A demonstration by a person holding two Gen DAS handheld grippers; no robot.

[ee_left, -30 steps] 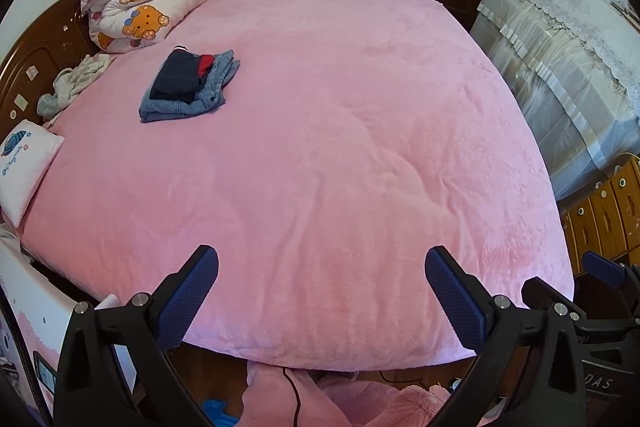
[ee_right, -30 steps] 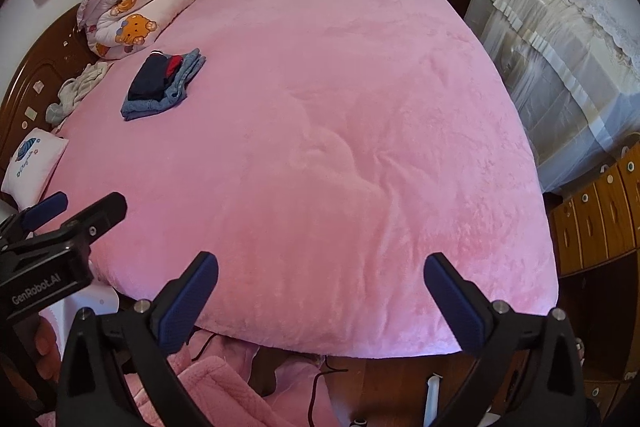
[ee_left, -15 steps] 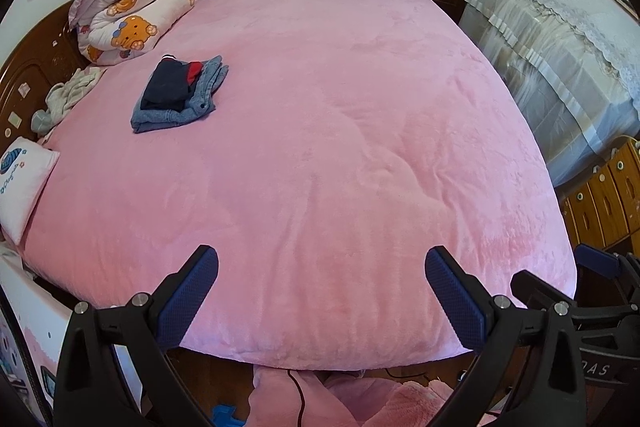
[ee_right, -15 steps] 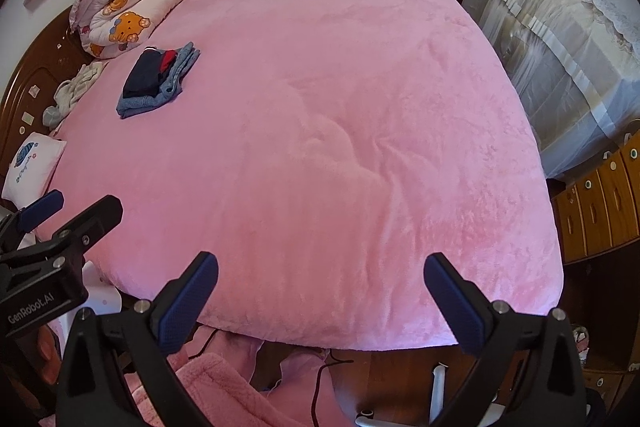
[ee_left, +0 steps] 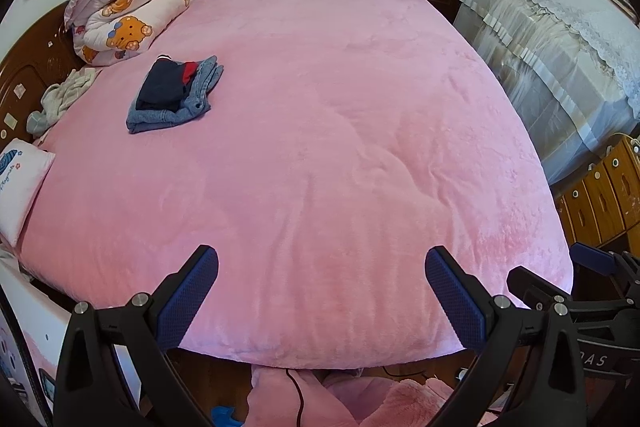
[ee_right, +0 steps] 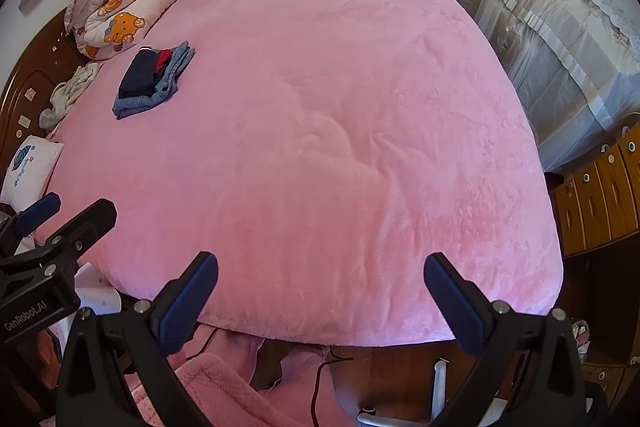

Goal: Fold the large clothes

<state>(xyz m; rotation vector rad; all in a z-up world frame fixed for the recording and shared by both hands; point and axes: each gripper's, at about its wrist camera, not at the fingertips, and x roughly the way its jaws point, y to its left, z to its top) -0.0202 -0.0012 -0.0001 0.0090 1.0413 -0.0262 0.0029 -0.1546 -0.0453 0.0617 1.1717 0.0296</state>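
Both views have crept a little higher and closer over the bed than a second ago, so less of the floor shows under the mattress edge; nothing on the bed has shifted. Nearest, the left claw [ee_left: 322, 291] hangs over the foot of the bed with its blue-padded fingers spread wide and nothing between them. The right claw [ee_right: 321, 293] is held just beside it, equally wide apart and empty; each one shows at the edge of the other's view. Below them, on the wooden floor at the foot of the bed, lies a fluffy pink garment [ee_right: 224, 391] in a heap, with a dark cable [ee_left: 295, 393] trailing across it. Neither claw touches it. The pink bedspread [ee_left: 320, 147] stretches flat ahead with only soft ripples. Farther up on the left side sits a folded pile [ee_left: 174, 95], navy cloth with a bit of red on top of denim. Beyond that, by the dark headboard [ee_left: 28, 67], are a small white pillow [ee_left: 18, 183], a crumpled pale cloth [ee_left: 60, 99] and a rolled bear-print quilt [ee_left: 128, 13]. On the right stands lace-covered furniture [ee_left: 560, 39] beside wooden drawers [ee_left: 600, 199].
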